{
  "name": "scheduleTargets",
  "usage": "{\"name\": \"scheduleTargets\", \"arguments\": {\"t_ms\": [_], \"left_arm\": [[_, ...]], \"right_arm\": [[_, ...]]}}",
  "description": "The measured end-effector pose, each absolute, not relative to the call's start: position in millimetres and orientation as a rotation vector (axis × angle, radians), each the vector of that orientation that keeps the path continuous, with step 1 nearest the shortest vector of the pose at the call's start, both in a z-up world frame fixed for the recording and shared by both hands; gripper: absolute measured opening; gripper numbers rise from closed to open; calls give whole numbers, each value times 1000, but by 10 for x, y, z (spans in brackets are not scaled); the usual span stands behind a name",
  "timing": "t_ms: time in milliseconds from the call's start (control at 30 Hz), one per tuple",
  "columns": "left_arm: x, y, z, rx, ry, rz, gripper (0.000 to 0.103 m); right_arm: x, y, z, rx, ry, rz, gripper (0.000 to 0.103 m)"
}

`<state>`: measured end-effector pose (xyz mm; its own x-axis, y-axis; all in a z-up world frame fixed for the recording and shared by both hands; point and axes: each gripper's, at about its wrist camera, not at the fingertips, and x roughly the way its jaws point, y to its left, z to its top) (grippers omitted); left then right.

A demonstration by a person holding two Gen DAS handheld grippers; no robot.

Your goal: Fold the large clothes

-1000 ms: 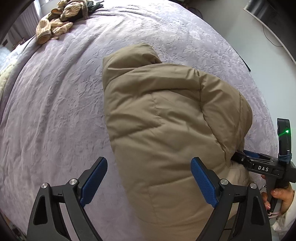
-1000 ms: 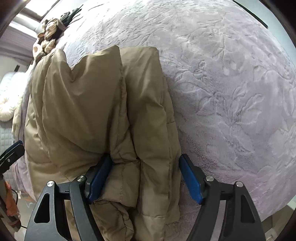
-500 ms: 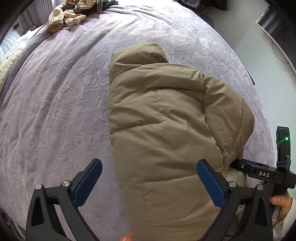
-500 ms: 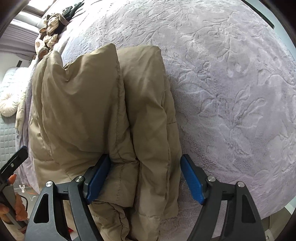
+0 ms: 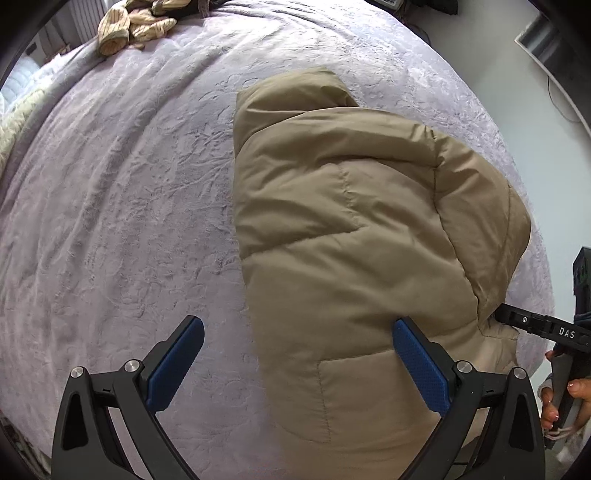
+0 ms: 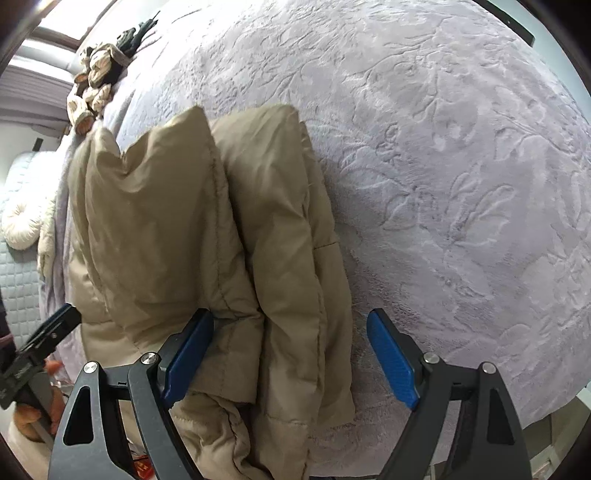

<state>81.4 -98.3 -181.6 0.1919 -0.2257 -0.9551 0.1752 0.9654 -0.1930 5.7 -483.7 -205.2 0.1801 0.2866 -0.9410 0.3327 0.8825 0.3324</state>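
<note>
A tan puffer jacket (image 5: 351,236) lies folded in a thick bundle on the lilac bedspread (image 5: 110,221), near the bed's front edge. My left gripper (image 5: 295,365) is open, hovering above the jacket's near left edge, holding nothing. My right gripper (image 6: 291,354) is open wide, its jaws either side of the jacket's folded edge (image 6: 280,258) without closing on it. The right gripper also shows in the left wrist view (image 5: 543,328) against the jacket's right side. The left gripper's tip shows in the right wrist view (image 6: 40,343).
A pile of beige striped clothes (image 5: 133,22) lies at the far end of the bed; it also shows in the right wrist view (image 6: 92,85). A cream round cushion (image 6: 22,221) and a quilted grey surface lie to the left. The bed's edge (image 6: 535,406) is close on the right.
My left gripper has drawn back and up, so the jacket sits further away and more bedspread shows. My right gripper has hardly moved and stays open around the folded edge.
</note>
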Motion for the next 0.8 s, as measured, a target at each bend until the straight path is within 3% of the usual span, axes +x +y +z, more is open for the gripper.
{"name": "scheduleTargets", "arguments": {"t_ms": [200, 267, 600, 800], "left_arm": [[864, -737, -2012, -230, 1420, -356, 103], [870, -674, -2066, -289, 1429, -380, 103], [1017, -467, -2356, -619, 1482, -602, 103], [1159, -355, -2518, -670, 1487, -640, 103]], "right_arm": [[-31, -4985, -2019, 593, 1387, -7, 88], [-53, -5035, -2021, 614, 1381, 2, 103], [28, -5049, -2059, 689, 1365, 128, 103], [167, -5008, -2106, 655, 1388, 174, 103]]}}
